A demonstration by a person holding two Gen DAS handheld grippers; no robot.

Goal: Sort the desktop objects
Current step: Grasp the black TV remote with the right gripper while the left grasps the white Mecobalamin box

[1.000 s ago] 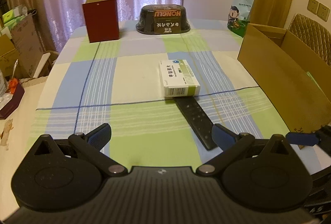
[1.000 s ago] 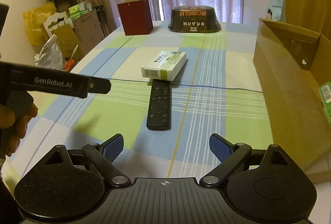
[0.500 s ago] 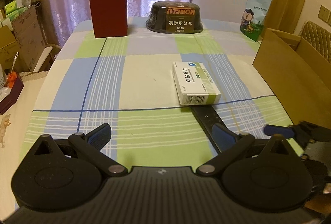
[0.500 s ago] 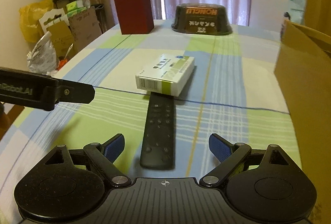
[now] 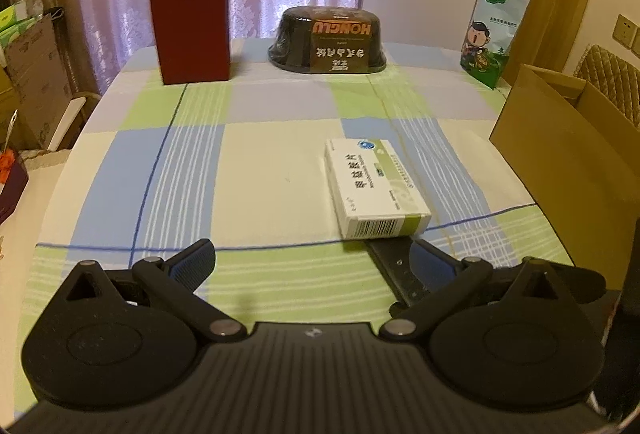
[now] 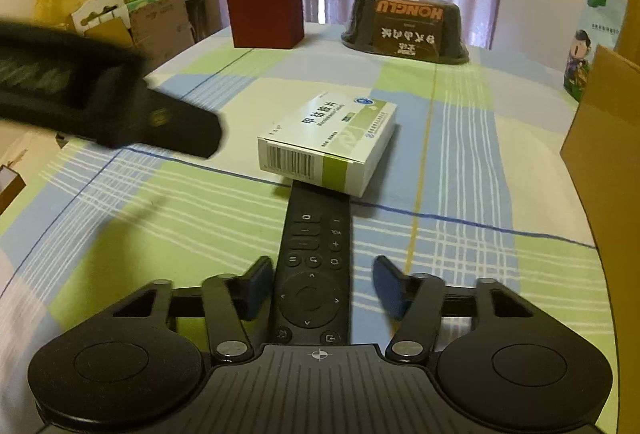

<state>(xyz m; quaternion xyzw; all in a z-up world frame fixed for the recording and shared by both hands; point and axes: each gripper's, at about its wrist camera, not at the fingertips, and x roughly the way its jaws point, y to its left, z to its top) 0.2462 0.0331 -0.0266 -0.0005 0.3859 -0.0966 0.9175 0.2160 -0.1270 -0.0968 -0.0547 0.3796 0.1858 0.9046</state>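
Two desktop objects are being dealt with near the table's front edge: a black remote control (image 6: 313, 270) is lying lengthwise between the spread fingers of the right gripper (image 6: 320, 288), which are straddling its lower half without yet pressing on it, so a grasp by the long sides is judged to be in preparation. Its far end, at twelve o'clock, is being covered by a white and green medicine box (image 6: 330, 143), which is resting partly on it; the remote will probably have to be drawn out from under the box, and the box may be dragged or tipped. A barcode and Chinese characters are being shown on the box, but they cannot be read surely. In the left wrist view the left gripper (image 5: 316, 266) is being held wide apart and empty above the checked tablecloth (image 5: 192, 161), with the box at one o'clock. A cardboard box (image 5: 568, 161) is standing open at three o'clock, presumably as the sorting bin. Farther off, a dark red carton (image 5: 194, 41) is standing at eleven o'clock, a black container (image 5: 328, 41) printed "HONGLU", upside down, at twelve, and a green snack bag (image 5: 496, 17) at two.
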